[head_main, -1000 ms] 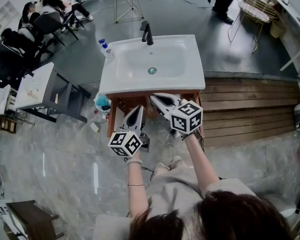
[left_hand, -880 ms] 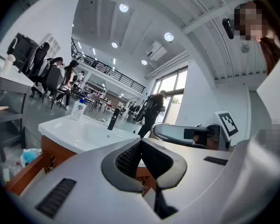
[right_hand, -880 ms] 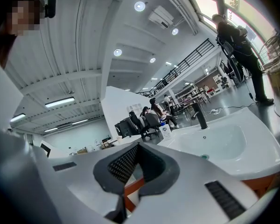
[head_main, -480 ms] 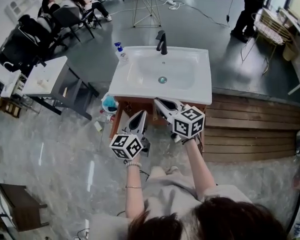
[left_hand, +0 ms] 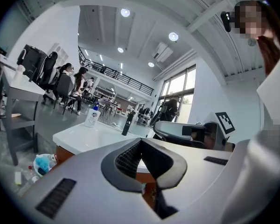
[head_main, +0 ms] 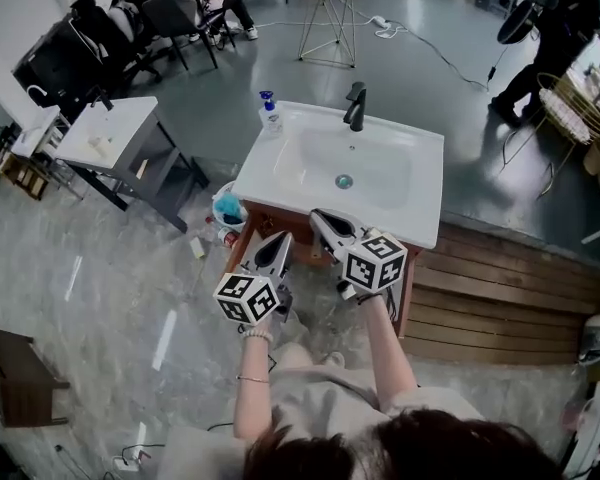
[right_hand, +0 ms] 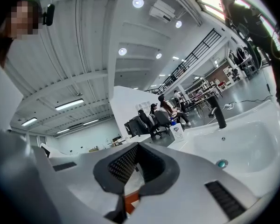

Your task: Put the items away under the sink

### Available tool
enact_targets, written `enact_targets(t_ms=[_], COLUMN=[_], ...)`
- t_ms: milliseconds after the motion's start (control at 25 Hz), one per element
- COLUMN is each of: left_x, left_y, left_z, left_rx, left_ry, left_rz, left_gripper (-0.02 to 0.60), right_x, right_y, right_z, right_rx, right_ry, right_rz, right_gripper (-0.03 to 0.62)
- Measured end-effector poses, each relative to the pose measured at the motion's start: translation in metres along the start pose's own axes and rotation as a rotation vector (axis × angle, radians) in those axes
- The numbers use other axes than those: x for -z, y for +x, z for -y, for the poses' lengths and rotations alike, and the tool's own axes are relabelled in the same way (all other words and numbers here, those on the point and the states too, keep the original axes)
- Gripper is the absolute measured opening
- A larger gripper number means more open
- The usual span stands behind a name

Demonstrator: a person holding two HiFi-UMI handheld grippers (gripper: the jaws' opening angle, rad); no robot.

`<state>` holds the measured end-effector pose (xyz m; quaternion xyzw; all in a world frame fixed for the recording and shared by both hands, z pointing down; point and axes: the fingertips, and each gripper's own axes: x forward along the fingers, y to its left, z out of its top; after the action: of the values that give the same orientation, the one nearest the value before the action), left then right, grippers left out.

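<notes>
Grey marble floor point(head_main: 110, 288) spreads left, with a white side table point(head_main: 105, 133). A pail of blue stuff point(head_main: 228, 208) and small bottles point(head_main: 200, 248) sit on the floor against the wooden cabinet point(head_main: 298, 236) under the white sink point(head_main: 280, 183). The left gripper point(head_main: 279, 240) and right gripper point(head_main: 318, 218) are both closed, empty. Wooden decking point(head_main: 500, 288) lies on the right.

Both arms reach out ahead of the body, forearms bare, one tool in each hand. The left tool point(head_main: 279, 240) points forward and tips slightly down, with its jaws pressed together and nothing between them. The right tool point(head_main: 320, 217) rides just beside it, a little further ahead, level and angled toward the left, its jaws closed and empty too. A bead bracelet point(head_main: 257, 335) circles the left wrist.
</notes>
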<state>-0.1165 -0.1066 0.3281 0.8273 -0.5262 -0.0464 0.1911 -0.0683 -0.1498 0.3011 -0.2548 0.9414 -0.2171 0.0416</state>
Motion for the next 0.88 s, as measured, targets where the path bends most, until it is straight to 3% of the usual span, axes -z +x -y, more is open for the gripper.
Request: enact_targets(t_ms=[240, 880], left_x=[-0.02, -0.065], left_y=[0.02, 0.076], left_z=[-0.035, -0.128], left_rx=[-0.002, 0.109], left_ry=[0.005, 0.015], left_rz=[0.015, -0.022], left_gripper=[0.0, 0.0], right_x=[-0.01, -0.028], right_y=[0.036, 0.143], right_z=[0.016, 0.05], right_rx=[-0.006, 0.072], right_ry=[-0.005, -0.033], right_rz=[0.002, -0.009], right_gripper=[0.017, 0.017])
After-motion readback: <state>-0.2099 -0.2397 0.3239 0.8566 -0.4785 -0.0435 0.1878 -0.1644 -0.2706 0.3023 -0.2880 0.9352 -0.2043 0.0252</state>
